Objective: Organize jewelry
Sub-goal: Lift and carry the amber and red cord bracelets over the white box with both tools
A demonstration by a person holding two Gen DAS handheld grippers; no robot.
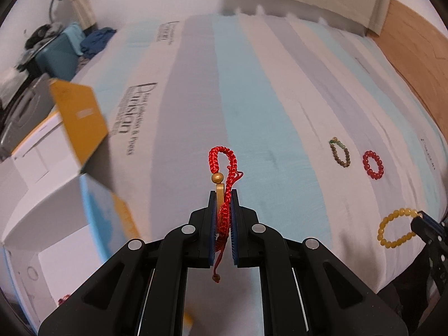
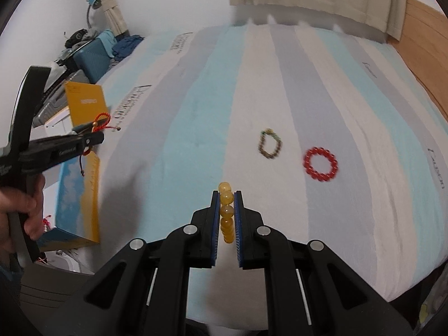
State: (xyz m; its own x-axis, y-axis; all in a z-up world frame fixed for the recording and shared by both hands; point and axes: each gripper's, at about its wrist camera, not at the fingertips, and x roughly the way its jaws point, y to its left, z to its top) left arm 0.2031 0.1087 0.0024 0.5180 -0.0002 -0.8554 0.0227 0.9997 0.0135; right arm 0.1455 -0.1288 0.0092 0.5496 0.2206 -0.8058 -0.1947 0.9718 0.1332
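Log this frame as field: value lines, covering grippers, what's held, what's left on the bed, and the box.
left gripper: shut on red woven bracelet
right gripper: shut on yellow bead bracelet
on bedsheet: brown-green bead bracelet, red bead bracelet, lying apart
open box: at the bed's left edge, yellow lid flap raised
box contents: something red inside, too small to identify

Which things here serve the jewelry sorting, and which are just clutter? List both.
Job:
- red braided cord bracelet, in left gripper
- yellow bead bracelet, in right gripper
- brown-green bead bracelet
- red bead bracelet
- open white and yellow box

Clutter:
- teal suitcase
- blue desk lamp
- blue clothes
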